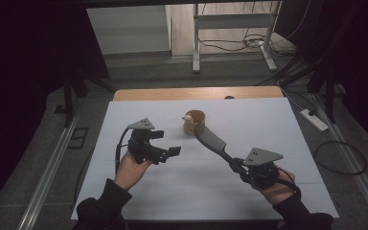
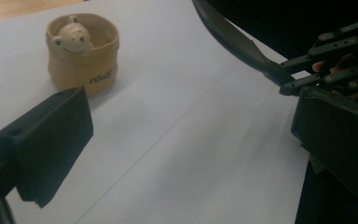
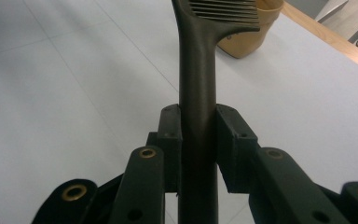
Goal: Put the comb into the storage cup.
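Nearest me, my right gripper [image 1: 235, 166] was clenched on the handle of a long black slotted plastic spatula [image 1: 211, 138], the pads pressing it from both sides in the right gripper view. My left gripper [image 1: 170, 152] stood released with nothing between its jaws, on the near left of the small tan fabric basket [image 1: 194, 122]. The spatula's slotted blade reached up from the near right of that basket, its tip right at the rim; I could not tell whether it touched. A little cream toy bear [image 2: 71, 37] sat inside the basket. I judged the light basket could tip or skid across the white table [image 1: 124, 182] if the blade pushed its rim. Dark lettering ran along the basket's front, too blurred to read.
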